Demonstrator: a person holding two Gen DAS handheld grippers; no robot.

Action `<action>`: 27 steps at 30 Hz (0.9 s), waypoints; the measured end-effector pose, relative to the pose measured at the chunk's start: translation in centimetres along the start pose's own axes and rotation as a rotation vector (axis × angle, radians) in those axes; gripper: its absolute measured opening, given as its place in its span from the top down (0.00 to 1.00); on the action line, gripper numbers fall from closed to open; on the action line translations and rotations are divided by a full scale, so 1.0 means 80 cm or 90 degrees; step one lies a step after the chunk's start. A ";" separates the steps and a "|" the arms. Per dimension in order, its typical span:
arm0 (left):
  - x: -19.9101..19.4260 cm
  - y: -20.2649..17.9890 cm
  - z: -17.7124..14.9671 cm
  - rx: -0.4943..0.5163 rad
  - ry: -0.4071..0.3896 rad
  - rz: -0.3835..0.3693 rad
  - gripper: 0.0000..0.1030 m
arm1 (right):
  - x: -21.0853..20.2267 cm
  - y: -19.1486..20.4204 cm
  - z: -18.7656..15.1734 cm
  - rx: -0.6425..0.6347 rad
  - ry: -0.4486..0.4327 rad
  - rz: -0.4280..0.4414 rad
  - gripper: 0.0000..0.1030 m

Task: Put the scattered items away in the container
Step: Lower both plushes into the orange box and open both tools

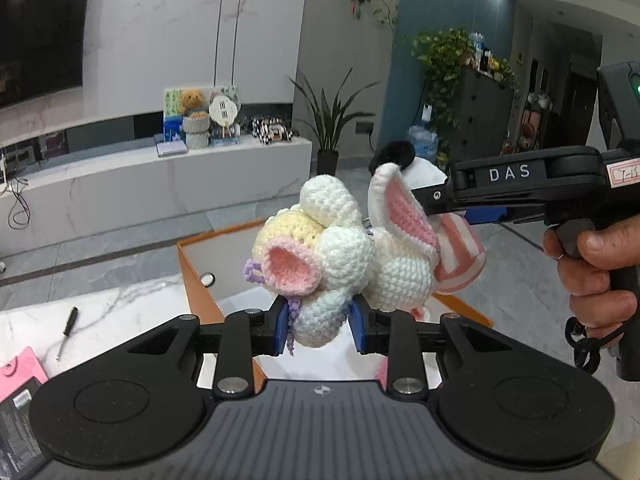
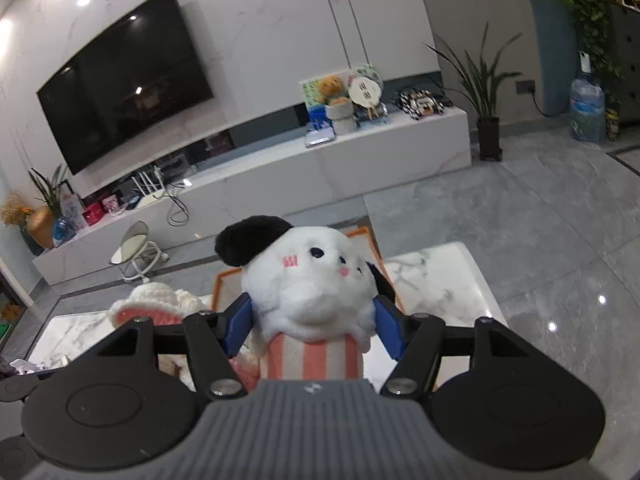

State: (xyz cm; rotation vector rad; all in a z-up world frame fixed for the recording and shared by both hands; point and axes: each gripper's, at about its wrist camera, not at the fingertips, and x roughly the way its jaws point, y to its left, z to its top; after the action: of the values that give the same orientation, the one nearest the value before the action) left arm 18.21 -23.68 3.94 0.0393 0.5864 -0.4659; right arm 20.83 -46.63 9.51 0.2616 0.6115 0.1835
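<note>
Left wrist view shows your left gripper (image 1: 322, 326) closed to a narrow gap on the crocheted toy (image 1: 316, 264), the blue pads (image 1: 283, 326) pinching a white lobe at its lower end, so most of the cream, pink and white body stands free above the jaws. Your right gripper (image 2: 314, 330) is clamped at a middling width on the plush dog (image 2: 310, 280), the pads squeezing it just under the head, above the pink-and-white striped body.

Both toys hang above the orange-rimmed container (image 1: 192, 264), which sits on the marble table (image 1: 120, 304). The step in hand looks like the drop-in. Bring each toy well inside the rim before you let go, and lower it close to the floor of the box. The two toys press against each other, so release one, draw that hand clear, then release the other. The crocheted one is held by one lobe only, so expect it to swing.

The left view alone shows your right hand (image 1: 592, 276) on the other gripper's handle, the box's pale inner floor with a small white round thing (image 1: 207, 279) on it, and a screwdriver (image 1: 67, 333) and pink packet (image 1: 18, 372) on the table. The right view alone shows the dog's face and the box's far wall (image 2: 362, 234).
</note>
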 end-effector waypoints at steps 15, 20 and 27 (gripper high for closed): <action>0.030 0.015 -0.023 -0.013 0.059 0.005 0.66 | 0.042 -0.020 -0.020 -0.013 0.080 -0.035 0.35; 0.037 0.021 -0.024 -0.018 0.075 0.019 0.61 | 0.050 -0.018 -0.025 -0.021 0.107 -0.047 0.31; 0.037 0.028 -0.022 -0.042 0.059 0.010 0.57 | 0.046 -0.023 -0.022 -0.004 0.096 -0.049 0.30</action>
State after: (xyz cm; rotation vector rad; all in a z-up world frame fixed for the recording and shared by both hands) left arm 20.45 -22.59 0.68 0.0032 0.6908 -0.4309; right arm 22.94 -47.13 5.62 0.2194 0.7689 0.1307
